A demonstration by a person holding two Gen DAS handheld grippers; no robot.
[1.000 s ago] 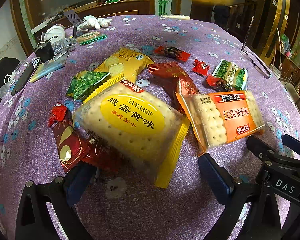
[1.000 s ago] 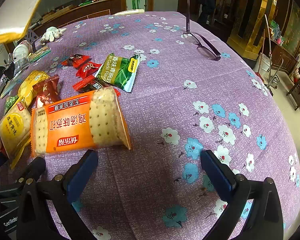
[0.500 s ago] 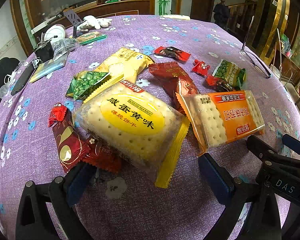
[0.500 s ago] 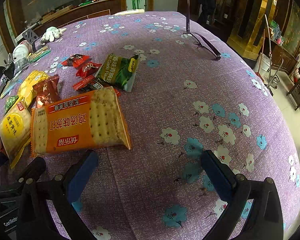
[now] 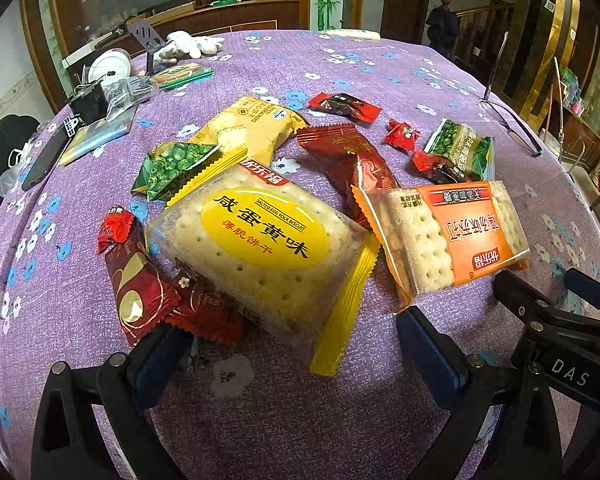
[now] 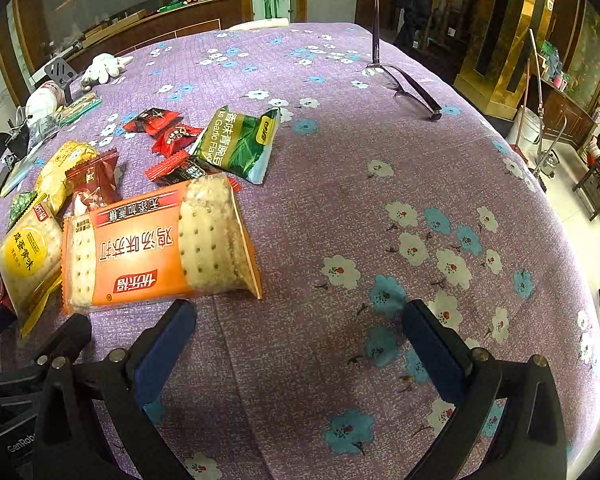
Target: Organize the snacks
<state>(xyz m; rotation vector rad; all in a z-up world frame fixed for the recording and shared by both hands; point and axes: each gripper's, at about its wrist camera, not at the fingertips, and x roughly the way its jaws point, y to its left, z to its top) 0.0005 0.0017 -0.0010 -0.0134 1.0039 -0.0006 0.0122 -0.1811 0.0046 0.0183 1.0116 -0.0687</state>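
Table: your round table under a purple cloth printed with blue and white flowers fills both views.
Far-left clutter: at the upper left of the left wrist view lie a black phone, a clear plastic bag and white gloves.
Left gripper: your left gripper sits at the bottom of its view, jaws spread wide with nothing between the blue pads.
Red wrappers: a dark red and gold foil snack lies just beside the left pad, partly under the big pack.
Yellow pack: the clear cracker packet with a yellow oval label lies centre frame, directly ahead of the open jaws.
Green pea bag: a small green pea packet is tucked against its upper-left corner.
Orange pack: the orange-labelled cracker packet lies at the left of the right wrist view, just above the left pad.
Green garlic bag: a green garlic pea bag lies behind it.
Right gripper: your right gripper is wide open over bare cloth, holding nothing.
Glasses: thin-framed spectacles rest at the upper right.
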